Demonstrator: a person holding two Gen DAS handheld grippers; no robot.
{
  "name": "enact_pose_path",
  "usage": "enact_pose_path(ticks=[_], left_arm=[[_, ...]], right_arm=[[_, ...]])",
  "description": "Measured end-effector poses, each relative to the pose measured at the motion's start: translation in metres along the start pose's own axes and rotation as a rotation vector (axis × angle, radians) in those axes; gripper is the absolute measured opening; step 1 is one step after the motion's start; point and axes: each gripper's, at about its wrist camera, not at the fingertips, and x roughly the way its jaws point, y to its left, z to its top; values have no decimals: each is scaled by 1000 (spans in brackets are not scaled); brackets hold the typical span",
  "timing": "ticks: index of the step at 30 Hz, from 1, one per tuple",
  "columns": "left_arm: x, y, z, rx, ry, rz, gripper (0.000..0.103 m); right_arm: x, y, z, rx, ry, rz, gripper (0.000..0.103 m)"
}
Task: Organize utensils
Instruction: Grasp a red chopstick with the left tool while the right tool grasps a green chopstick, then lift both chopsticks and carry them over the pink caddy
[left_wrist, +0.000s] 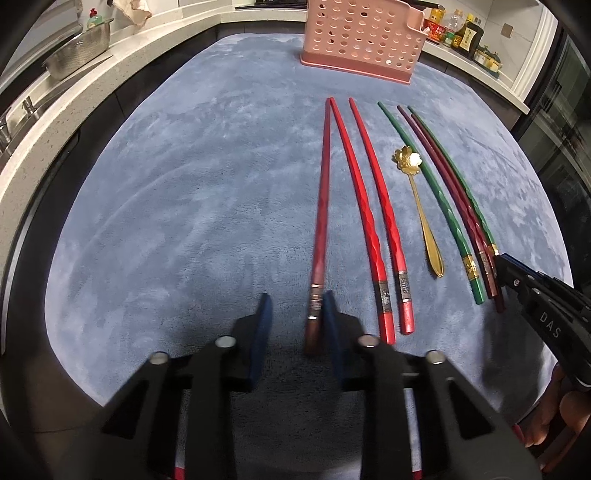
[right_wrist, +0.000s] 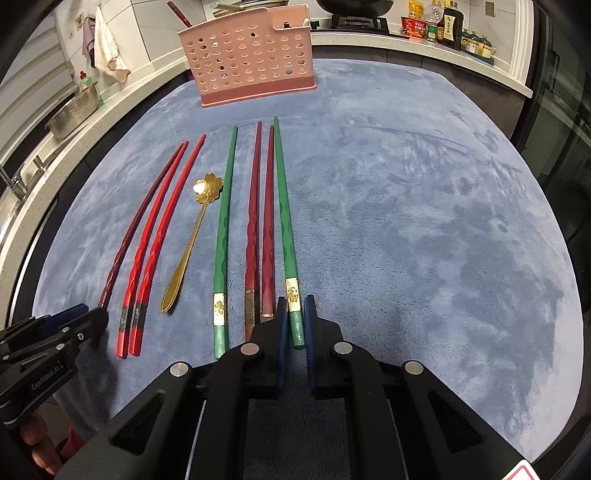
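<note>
Several chopsticks lie side by side on a blue mat (left_wrist: 184, 203). My left gripper (left_wrist: 297, 314) is open; a dark red chopstick (left_wrist: 320, 221) lies with its butt end between the fingers, close to the right one. My right gripper (right_wrist: 295, 317) straddles the butt of a green chopstick (right_wrist: 283, 221), jaws narrow; I cannot tell whether they clamp it. Two bright red chopsticks (left_wrist: 373, 221), a gold flower spoon (left_wrist: 417, 199), another green chopstick (right_wrist: 223, 236) and two maroon ones (right_wrist: 262, 221) lie between. A pink perforated holder (left_wrist: 364, 37) stands at the far end; it also shows in the right wrist view (right_wrist: 251, 55).
A white counter (left_wrist: 44, 122) wraps around the mat, with a steel colander (left_wrist: 79, 48) at left and bottles (left_wrist: 461, 33) at right. A cloth (right_wrist: 107, 48) hangs on the wall. A dark utensil handle (right_wrist: 179, 14) stands in the holder.
</note>
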Motion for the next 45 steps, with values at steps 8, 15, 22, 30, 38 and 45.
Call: enact_pose_path(ticks=[8,15,22,30,38,45], left_arm=[[-10,2,1,0,-21,-23,8],[-34,7,11,-13,-72,-28,8],[-77,12,36,-27,-175,-40,8],[-130,16,86,-15,-338,-23,8],[-164,15,145,-9,-472,-15,7],[-189,12,198,-7,-562,-28,7]], right_arm=[[-8,-3,2,12,-15,11,7],[-32,-4,11,16,-68,24,7],[-69,-8,32,32,-165,49,7],[-116,-15,76,32,-301,55,7],[-145,-22,131,35,-408,66,7],[-157,-25,172,39,-465,88,7]])
